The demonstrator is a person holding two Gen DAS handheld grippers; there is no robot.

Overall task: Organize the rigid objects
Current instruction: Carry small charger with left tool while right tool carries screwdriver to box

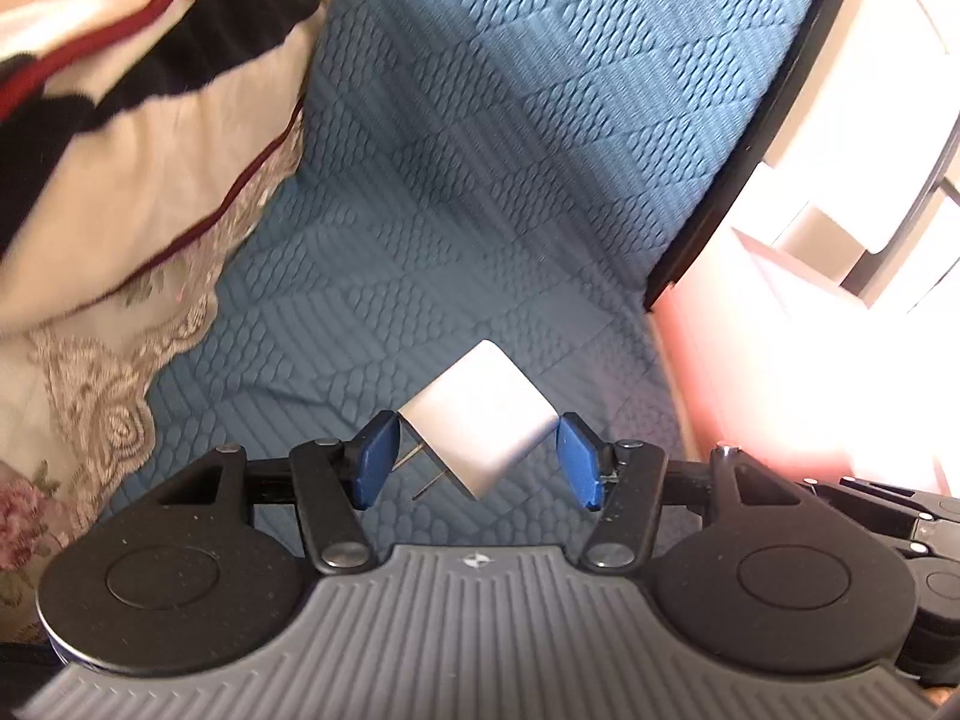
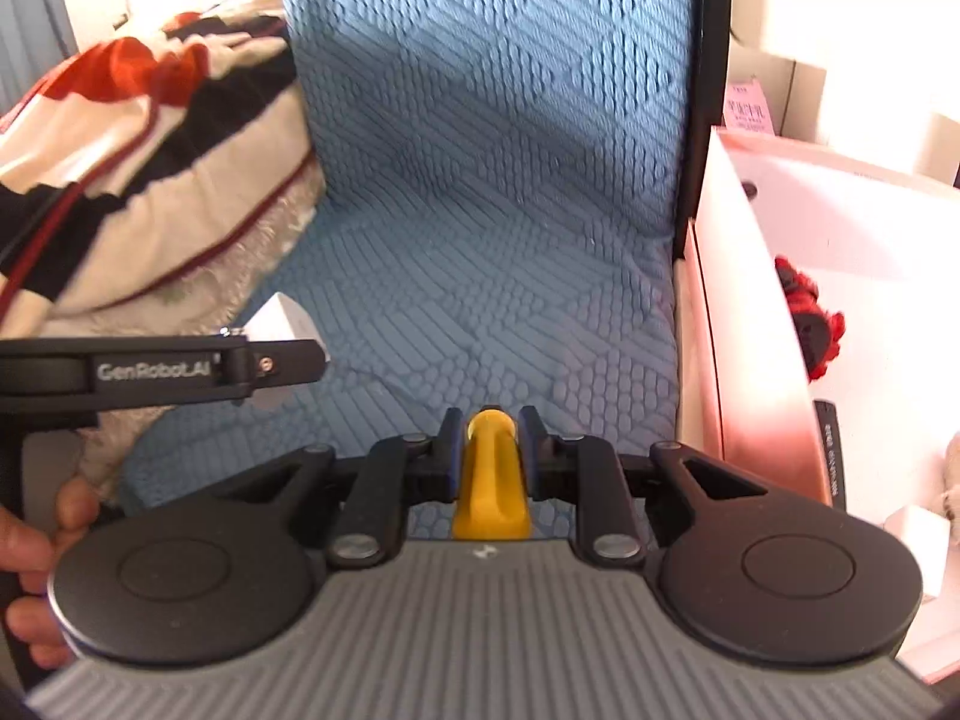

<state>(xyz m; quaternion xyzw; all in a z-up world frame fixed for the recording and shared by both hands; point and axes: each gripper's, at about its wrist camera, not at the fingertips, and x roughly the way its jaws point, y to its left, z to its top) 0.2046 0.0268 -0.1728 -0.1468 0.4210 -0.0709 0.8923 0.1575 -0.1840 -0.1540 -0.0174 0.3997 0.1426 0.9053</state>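
I'm holding the white square plastic plug adapter [image 1: 480, 414] clamped cornerwise in my left claw [image 1: 480, 456], prongs pointing to 8 o'clock; my right claw [image 2: 491, 450] is pinching the yellow plastic piece [image 2: 491, 480] above the blue quilted bedcover [image 2: 480, 210]

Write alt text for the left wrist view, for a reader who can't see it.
The left claw grips a white plug-in charger cornerwise between its blue pads, prongs pointing lower left, above a blue quilted bedspread. A lace-edged floral quilt lies at left; a pink box sits at right.
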